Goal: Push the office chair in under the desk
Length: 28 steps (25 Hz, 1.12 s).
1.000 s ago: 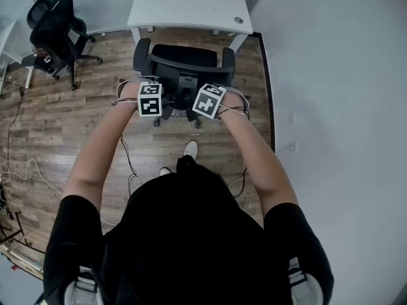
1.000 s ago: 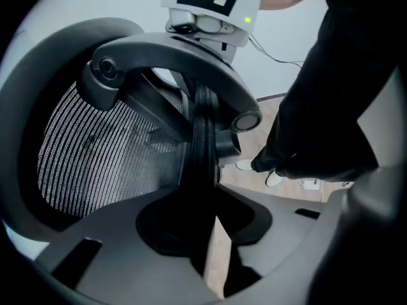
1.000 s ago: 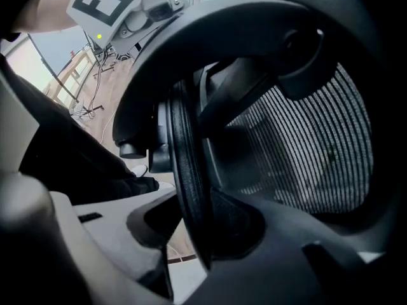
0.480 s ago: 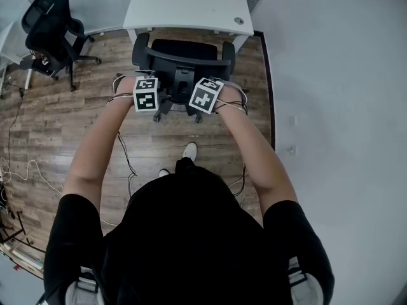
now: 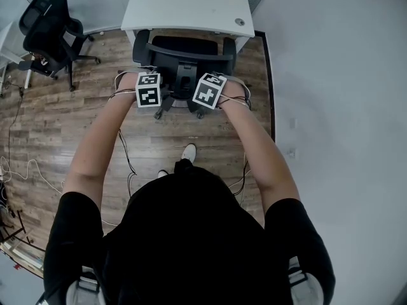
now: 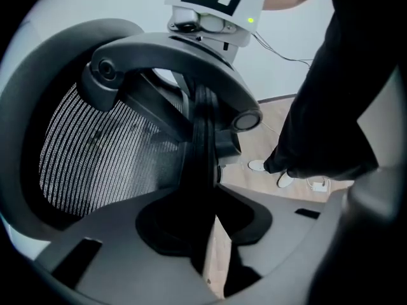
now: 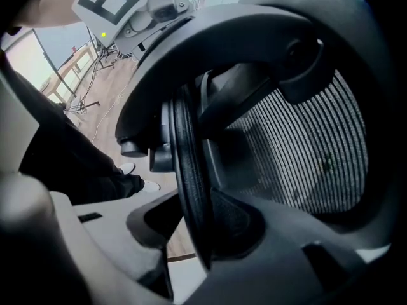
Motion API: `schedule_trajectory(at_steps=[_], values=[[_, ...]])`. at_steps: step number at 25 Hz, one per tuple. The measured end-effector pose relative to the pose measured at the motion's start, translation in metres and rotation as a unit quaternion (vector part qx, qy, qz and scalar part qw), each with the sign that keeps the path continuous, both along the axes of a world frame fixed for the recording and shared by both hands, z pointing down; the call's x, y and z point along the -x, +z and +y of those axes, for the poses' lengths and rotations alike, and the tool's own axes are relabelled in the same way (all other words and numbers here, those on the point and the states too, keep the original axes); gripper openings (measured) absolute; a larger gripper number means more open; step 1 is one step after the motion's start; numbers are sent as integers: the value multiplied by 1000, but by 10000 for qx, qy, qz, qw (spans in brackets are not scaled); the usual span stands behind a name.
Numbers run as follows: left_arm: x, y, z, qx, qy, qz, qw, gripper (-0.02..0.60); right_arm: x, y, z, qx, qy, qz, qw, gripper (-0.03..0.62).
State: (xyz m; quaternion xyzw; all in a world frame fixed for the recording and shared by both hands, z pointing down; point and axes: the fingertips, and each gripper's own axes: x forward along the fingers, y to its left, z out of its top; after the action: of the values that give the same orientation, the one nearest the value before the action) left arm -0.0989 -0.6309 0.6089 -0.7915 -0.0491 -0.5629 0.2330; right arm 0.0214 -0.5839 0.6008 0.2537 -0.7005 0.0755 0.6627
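Note:
The black office chair (image 5: 184, 46) stands at the white desk (image 5: 184, 5), its seat partly under the desktop and its back towards me. My left gripper (image 5: 148, 74) grips the left side of the backrest, my right gripper (image 5: 218, 76) the right side. In the left gripper view the dark backrest rim (image 6: 202, 138) runs down between the jaws of the left gripper (image 6: 210, 215), mesh (image 6: 95, 151) to the left. In the right gripper view the rim (image 7: 184, 164) sits clamped in the right gripper (image 7: 197, 234), mesh (image 7: 305, 151) to the right.
A second black office chair (image 5: 48, 27) stands at the far left beside another white table (image 5: 5, 40). Cables (image 5: 19, 164) trail over the wood floor on the left. A white wall (image 5: 331, 107) runs close along the right. The person's shoes (image 5: 189, 150) are behind the chair.
The chair has rolled forward towards the desk, its seat going further under the desktop. Both grippers moved forward with it, still on the backrest.

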Motion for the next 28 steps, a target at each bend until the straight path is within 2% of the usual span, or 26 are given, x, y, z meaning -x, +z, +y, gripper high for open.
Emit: schedule_trajectory(at_steps=[8,18,22,26,28], values=[[-20,-2,-37,11,-102,19,9999,101,-20,-2,-41,-14,-128,8,9999,127],[-23,2,-40,-52,-101,-7,9999,104,-22,1,-42,-115,-231,-146,9996,127],[-22,2,-39,-190,48,25,9998,104,-20,-2,-40,-192,-344,-251,9989,129],[-18,7,-31,-90,225,-154,9996,195,-23,-8,-32,-47,-369,-327,9988,137],[-18,2,-31,-80,176,-65,9998,218,-25,-17,-28,-55,-386,-392,9985,143]])
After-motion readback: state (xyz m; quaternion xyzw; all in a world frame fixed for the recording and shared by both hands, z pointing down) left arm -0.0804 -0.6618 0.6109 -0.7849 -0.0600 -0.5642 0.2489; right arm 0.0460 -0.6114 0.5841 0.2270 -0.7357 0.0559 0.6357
